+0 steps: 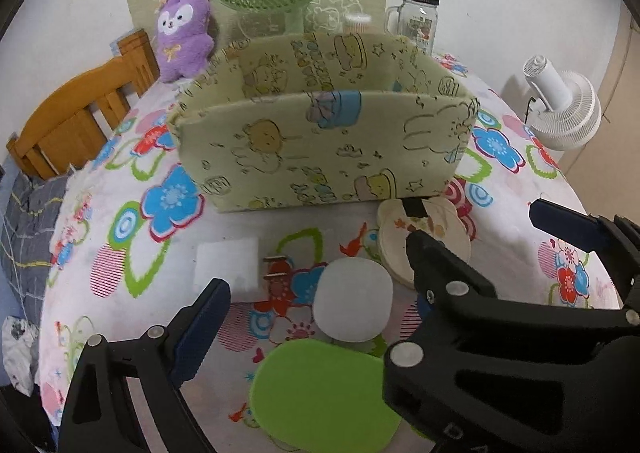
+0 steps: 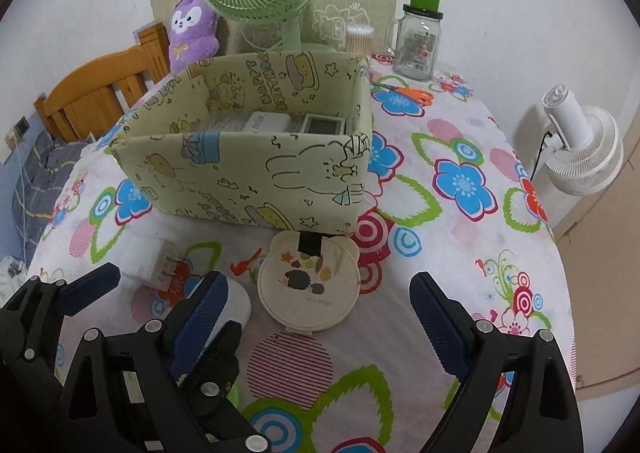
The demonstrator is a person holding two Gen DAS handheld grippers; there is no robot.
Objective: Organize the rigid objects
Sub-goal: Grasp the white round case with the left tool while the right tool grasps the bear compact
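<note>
Both sets of jaws stand wide apart and hold nothing. In the right wrist view the right gripper [image 2: 316, 309] brackets the round cream case [image 2: 307, 289] at lower centre, its pads clear of the rim on both sides. The left gripper [image 1: 316, 293], seen in its own view, sits over a white rounded object [image 1: 353, 299], with a green flat piece [image 1: 324, 393] just below it and a white plug adapter [image 1: 230, 267] at centre left. Beyond, in the upper middle of both views, stands the fabric storage box [image 2: 248, 169], already holding a few items; the cream case touches its front wall.

The two grippers are very close, the left one's finger crossing in front of the right's. Closing together, I judge, they could knock fingers. The case's low rim may also slip from the pads.
</note>
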